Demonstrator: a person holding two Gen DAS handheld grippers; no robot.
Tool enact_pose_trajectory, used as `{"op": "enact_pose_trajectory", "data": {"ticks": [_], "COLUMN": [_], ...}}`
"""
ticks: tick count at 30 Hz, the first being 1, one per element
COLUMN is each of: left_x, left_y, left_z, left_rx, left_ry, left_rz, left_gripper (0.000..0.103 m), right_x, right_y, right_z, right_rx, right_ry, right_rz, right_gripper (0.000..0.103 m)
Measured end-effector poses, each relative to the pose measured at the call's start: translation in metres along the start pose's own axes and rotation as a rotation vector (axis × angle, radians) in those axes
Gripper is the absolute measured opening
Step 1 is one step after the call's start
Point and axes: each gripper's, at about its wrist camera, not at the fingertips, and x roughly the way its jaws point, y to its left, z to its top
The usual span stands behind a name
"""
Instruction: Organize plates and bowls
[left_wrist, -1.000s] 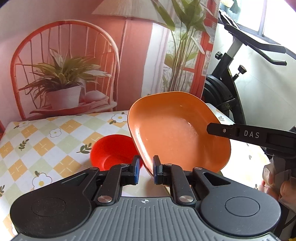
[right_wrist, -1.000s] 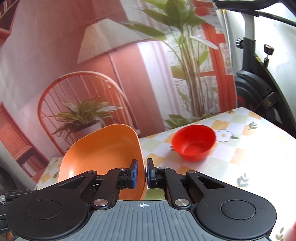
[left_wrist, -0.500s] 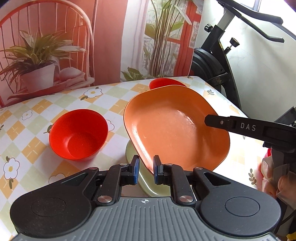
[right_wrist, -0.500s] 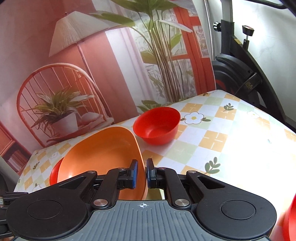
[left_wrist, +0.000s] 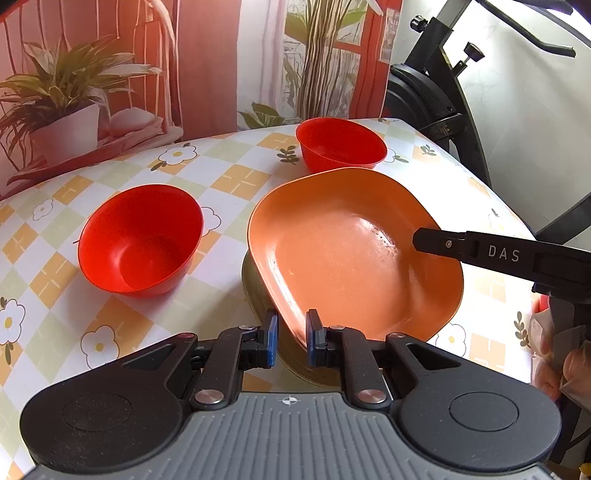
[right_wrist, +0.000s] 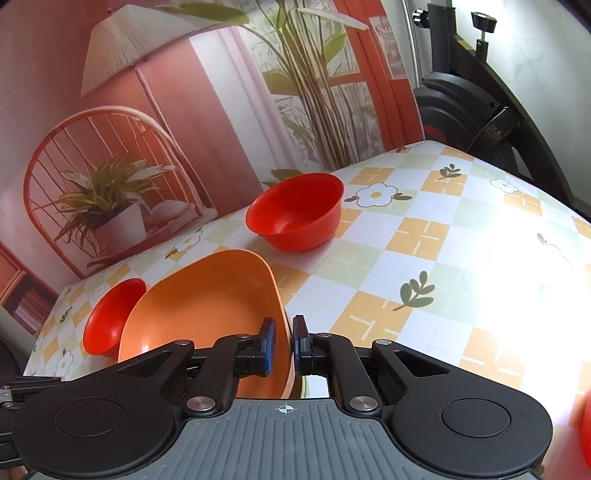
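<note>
Lowered since a second ago: orange plate (left_wrist: 354, 254), pinched at its near rim by left tongs (left_wrist: 291, 338) and at the opposite rim by right tongs (right_wrist: 283, 345), now sitting just over olive-green plate (left_wrist: 255, 291) on tabletop (left_wrist: 236, 184) instead of raised against the backdrop (right_wrist: 207, 110), with near red bowl (left_wrist: 140, 240) at its left and far red bowl (left_wrist: 341, 146) behind now both in left-wrist view. Green plate mostly hidden under orange one, contact between the two not discernible. Near bowl half covered by plate in right-wrist view (right_wrist: 110, 317); person's hand (left_wrist: 554, 365) cut off at right edge; red object at bottom-right edge of right-wrist view unidentifiable.
</note>
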Motion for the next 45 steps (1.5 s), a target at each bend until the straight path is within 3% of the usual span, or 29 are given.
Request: {"op": "enact_pose_trajectory", "data": {"ticks": [21, 23, 45], "left_x": [0.0049, 0.0054, 0.0027], "left_y": [-0.0038, -0.0039, 0.0055], "left_z": [-0.0044, -0.0041, -0.0087], "left_rx": [0.031, 0.038, 0.015], "left_ry": [0.012, 0.017, 0.019], "left_rz": [0.030, 0.028, 0.024], "left_gripper": [0.017, 0.017, 0.018], "right_x": [0.0083, 0.0088, 0.0096], "right_y": [0.0016, 0.0008, 0.0017], "right_z": [-0.0053, -0.0058, -0.0050], "right_rx": [-0.031, -0.033, -0.049], "right_ry": [0.020, 0.016, 0.020], "right_rz": [-0.001, -0.019, -0.028], "right_gripper": [0.009, 0.003, 0.005]}}
